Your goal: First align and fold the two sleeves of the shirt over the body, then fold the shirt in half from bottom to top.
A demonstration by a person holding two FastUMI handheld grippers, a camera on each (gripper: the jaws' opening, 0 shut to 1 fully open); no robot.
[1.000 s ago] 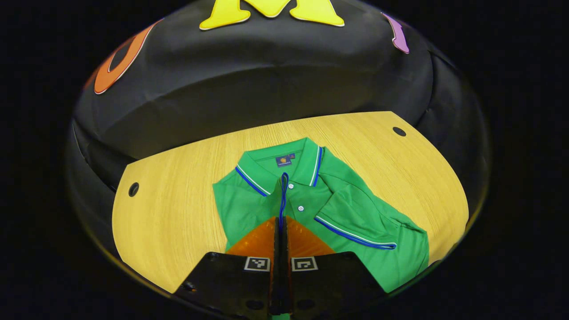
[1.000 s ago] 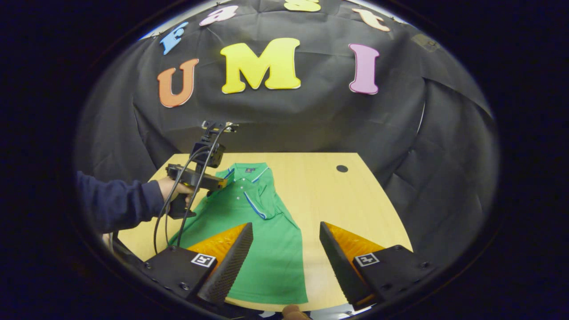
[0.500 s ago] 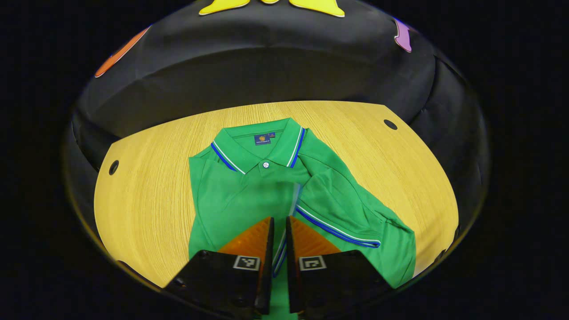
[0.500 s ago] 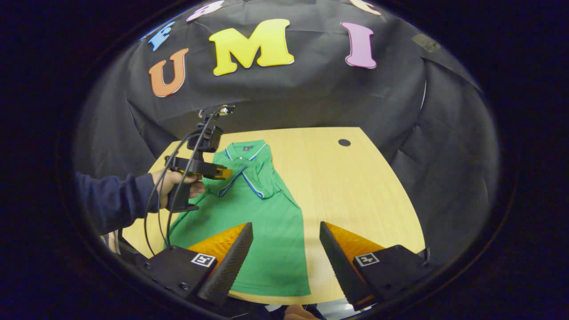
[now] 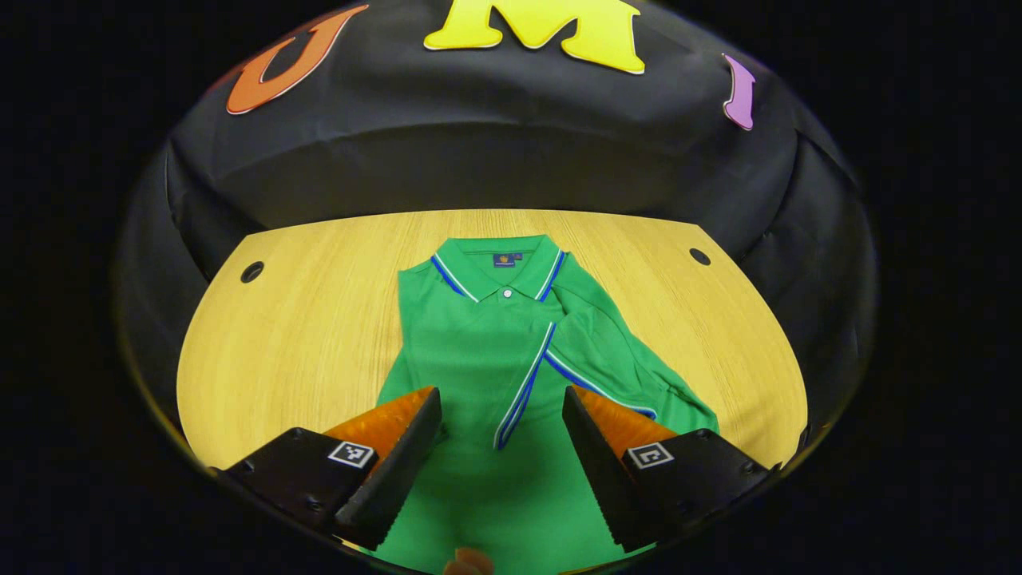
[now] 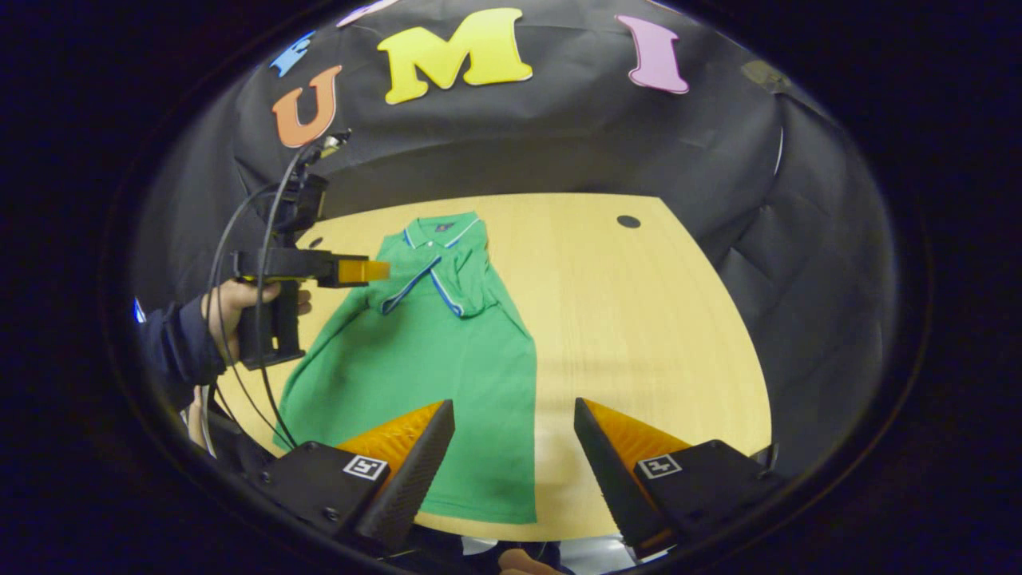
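**Both sleeves lie over the chest; the hem fold calls for a matched, square grip**

In the left gripper view, the left claw hangs above the green polo shirt with its fingers spread wide and nothing between them. Ahead of it the two sleeves lie crossed on the chest: the left sleeve reaches in from that claw's left, and the right sleeve comes from its right, the striped cuffs meeting just ahead of the fingertips. The collar sits farther ahead on the desk.

In the right gripper view, the right claw is likewise spread and empty, with the shirt's bottom hem just ahead and slightly left of it.

By my judgement, the sleeve stage looks settled, so the bottom-to-top fold is what remains. To do it well, each claw should pinch one hem corner, taking both fabric layers. Lift together, carry the hem straight toward the collar, and keep the edge taut so the crossed sleeves don't drag or bunch.
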